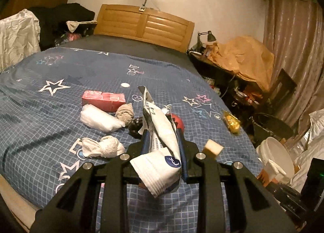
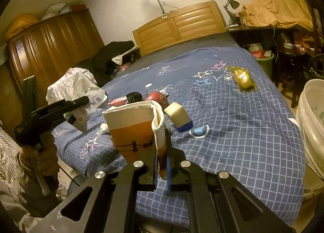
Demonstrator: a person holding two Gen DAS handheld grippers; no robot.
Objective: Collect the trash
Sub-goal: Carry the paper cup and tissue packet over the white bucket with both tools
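The left tongs (image 1: 164, 141) are clamped on a crumpled white plastic wrapper with black print and a dark blue round mark (image 1: 160, 143). The blue-padded fingers (image 1: 146, 141) press its middle from both sides; the wrapper's upper end rises above the fingertips and its lower end folds back toward the camera. The wrapper hangs clear of the bed with the blue grid-and-star cover (image 1: 50, 111).

The right tongs (image 2: 162, 147) are drawn nearly together on the wall of a flattened paper cup, white at the rim and orange below with a dark skyline print (image 2: 131, 131). The cup stands upright above the fingers, its rim creased inward on the right side.

In the right wrist view the left tongs (image 2: 81, 101) appear at the left, gripped by a person's hand (image 2: 43, 156), with the wrapper (image 2: 85, 109) hanging from their tips.

Lying on the bed cover:
- a red rectangular packet (image 1: 103, 100);
- a clear crumpled plastic bag (image 1: 100, 120);
- a balled beige cloth (image 1: 125, 113);
- a rolled white cloth (image 1: 103, 145);
- a red rounded object (image 1: 179, 121), partly hidden;
- a cream sponge block (image 1: 213, 148);
- a yellow transparent wrapper (image 1: 231, 124) near the bed's right edge.

A white plastic bucket (image 1: 275, 156) stands beside the bed on the right.
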